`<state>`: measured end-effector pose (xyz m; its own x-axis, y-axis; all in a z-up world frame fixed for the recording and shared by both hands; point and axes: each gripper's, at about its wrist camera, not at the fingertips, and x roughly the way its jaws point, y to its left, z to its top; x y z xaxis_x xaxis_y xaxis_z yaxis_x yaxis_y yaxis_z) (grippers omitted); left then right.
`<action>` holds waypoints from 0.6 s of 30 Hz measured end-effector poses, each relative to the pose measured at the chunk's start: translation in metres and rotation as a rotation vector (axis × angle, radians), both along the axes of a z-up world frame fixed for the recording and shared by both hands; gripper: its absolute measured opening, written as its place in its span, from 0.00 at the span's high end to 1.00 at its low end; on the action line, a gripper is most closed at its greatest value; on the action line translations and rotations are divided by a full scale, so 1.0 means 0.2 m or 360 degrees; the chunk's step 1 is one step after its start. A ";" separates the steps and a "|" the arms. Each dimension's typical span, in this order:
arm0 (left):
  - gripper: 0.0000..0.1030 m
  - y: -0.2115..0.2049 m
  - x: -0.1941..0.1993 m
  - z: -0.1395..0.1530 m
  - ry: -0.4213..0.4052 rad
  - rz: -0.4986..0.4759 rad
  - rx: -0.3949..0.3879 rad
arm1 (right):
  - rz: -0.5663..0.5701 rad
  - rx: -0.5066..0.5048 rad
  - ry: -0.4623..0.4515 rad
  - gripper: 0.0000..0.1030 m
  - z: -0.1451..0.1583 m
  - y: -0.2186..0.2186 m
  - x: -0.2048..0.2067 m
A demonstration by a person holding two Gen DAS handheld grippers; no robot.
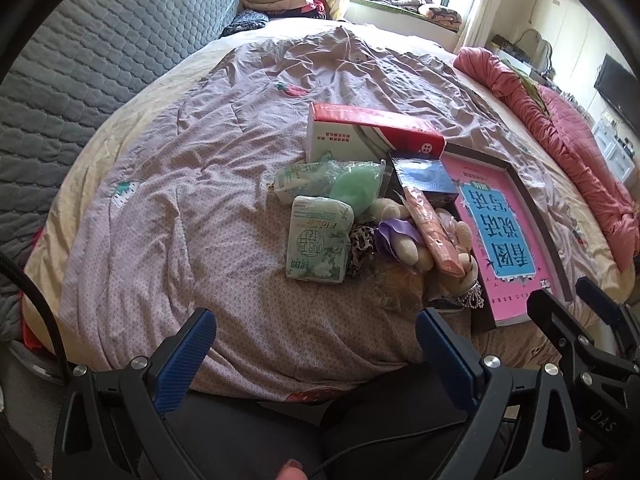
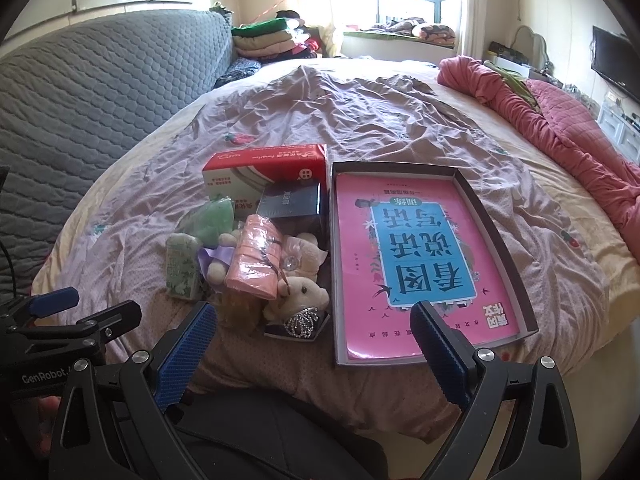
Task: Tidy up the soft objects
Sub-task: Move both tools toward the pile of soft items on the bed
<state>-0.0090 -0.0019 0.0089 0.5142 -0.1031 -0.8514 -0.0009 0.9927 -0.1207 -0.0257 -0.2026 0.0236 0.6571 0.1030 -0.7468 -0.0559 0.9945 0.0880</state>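
Observation:
A heap of small things lies mid-bed: a green tissue pack (image 1: 318, 240) (image 2: 183, 266), a green puff in a clear bag (image 1: 354, 186) (image 2: 214, 218), a pink folded cloth in plastic (image 1: 434, 232) (image 2: 254, 262), a plush toy with a tiara (image 2: 298, 302) (image 1: 408, 246) and a leopard-print scrunchie (image 1: 362, 246). Behind stand a red-and-white tissue box (image 1: 372, 132) (image 2: 264, 174) and a dark blue box (image 2: 290, 204) (image 1: 426, 178). My left gripper (image 1: 316, 350) hangs open near the bed's front edge, short of the heap. My right gripper (image 2: 314, 344) is open too, low before the plush toy.
A shallow dark box (image 2: 486, 210) (image 1: 520, 184) holding a pink book lies right of the heap. A rumpled pink quilt (image 2: 560, 120) runs along the right side. A grey quilted headboard (image 2: 80, 100) rises at the left. Folded bedding (image 2: 266, 38) is stacked at the back.

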 end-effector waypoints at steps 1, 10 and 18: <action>0.02 0.01 0.00 -0.01 0.0004 0.0006 -0.0009 | -0.0002 -0.0001 0.0001 0.05 0.00 0.00 0.00; 0.02 0.10 0.07 -0.09 0.0066 0.0074 -0.0071 | 0.0019 0.0016 0.0021 0.05 -0.03 0.02 0.06; 0.02 0.17 0.22 -0.16 0.0097 0.0147 -0.0091 | 0.0032 0.0021 0.0037 0.05 -0.07 0.03 0.18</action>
